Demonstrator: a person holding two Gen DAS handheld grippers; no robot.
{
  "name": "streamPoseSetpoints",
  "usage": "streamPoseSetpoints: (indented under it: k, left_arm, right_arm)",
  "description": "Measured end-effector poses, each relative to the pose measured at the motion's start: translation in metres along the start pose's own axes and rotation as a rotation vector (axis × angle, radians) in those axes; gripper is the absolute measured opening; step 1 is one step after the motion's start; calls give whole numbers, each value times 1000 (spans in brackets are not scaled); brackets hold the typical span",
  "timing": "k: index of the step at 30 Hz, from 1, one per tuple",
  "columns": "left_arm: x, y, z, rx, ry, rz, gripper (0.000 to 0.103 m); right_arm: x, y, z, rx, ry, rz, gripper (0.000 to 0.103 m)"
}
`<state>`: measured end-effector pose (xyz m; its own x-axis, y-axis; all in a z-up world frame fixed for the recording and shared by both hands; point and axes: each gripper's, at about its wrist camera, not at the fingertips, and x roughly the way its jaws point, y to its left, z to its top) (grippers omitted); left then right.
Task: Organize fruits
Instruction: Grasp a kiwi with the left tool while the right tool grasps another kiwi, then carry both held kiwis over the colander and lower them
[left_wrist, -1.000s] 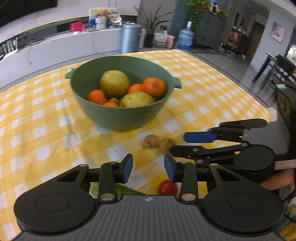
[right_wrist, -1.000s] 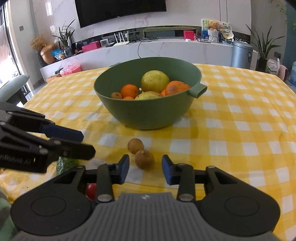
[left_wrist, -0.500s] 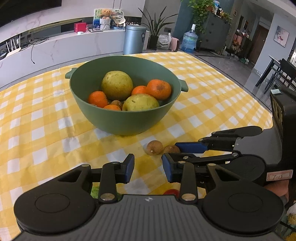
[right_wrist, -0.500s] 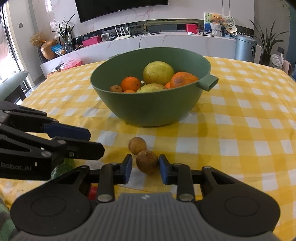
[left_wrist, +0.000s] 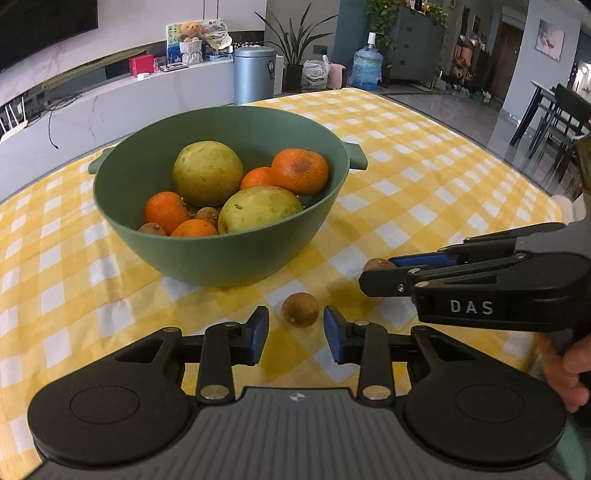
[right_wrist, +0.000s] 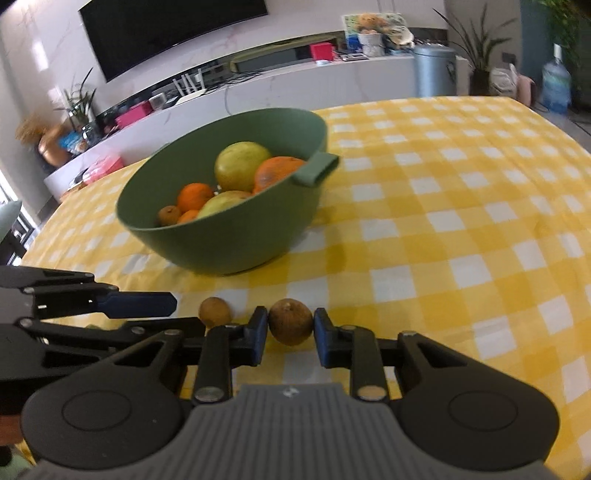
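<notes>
The small brown fruit (right_wrist: 290, 322) sits low in the centre of the right wrist frame, pinched between the right tongs (right_wrist: 290, 328); both blue pads touch its sides. In the left wrist frame the same fruit (left_wrist: 378, 264) peeps out at right of centre, seemingly lifted off the cloth, though whether it has cleared the cloth I cannot tell for sure. A second brown fruit (left_wrist: 299, 309) lies on the yellow checked bench (left_wrist: 424, 177) just ahead of the left tongs (left_wrist: 295, 332), which are spread and hold nothing; this fruit is not yet between their pads. In the right wrist frame it (right_wrist: 215, 312) shows left of the pinched one, just beside it.

Above, at centre left of both frames, stands the green bowl (left_wrist: 236, 266), holding two yellow-green fruits, several oranges and a few small brown ones.

The step in hand looks like carrying the pinched fruit to the bowl. To do it well, I would keep the squeeze even, since a round, hard skin may slip; raise it above the rim before moving across, and release it low over a gap among the oranges so it does not bounce. The near handle (right_wrist: 316, 169) sticks out toward the right tongs, so pass clear of it.
</notes>
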<state>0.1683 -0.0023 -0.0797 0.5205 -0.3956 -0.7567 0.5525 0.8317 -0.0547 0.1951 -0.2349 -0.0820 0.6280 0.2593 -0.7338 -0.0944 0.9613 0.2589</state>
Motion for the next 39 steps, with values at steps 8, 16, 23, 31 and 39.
streamPoseSetpoints:
  k: [8, 16, 23, 31, 39]
  left_arm:
    - [12, -2, 2, 7, 9, 21, 40]
    - [15, -5, 2, 17, 16, 17, 31]
    - [13, -8, 2, 25, 4, 16, 28]
    - [-12, -6, 5, 0, -57, 2, 28]
    - [-47, -8, 9, -25, -184, 2, 28]
  right_arm:
    - [2, -1, -1, 12, 7, -5, 23]
    - [8, -5, -1, 35, 22, -14, 23]
    - [9, -4, -1, 31, 20, -18, 23]
    - [-3, -3, -1, 11, -27, -4, 23]
    - [-29, 6, -1, -52, -166, 4, 23]
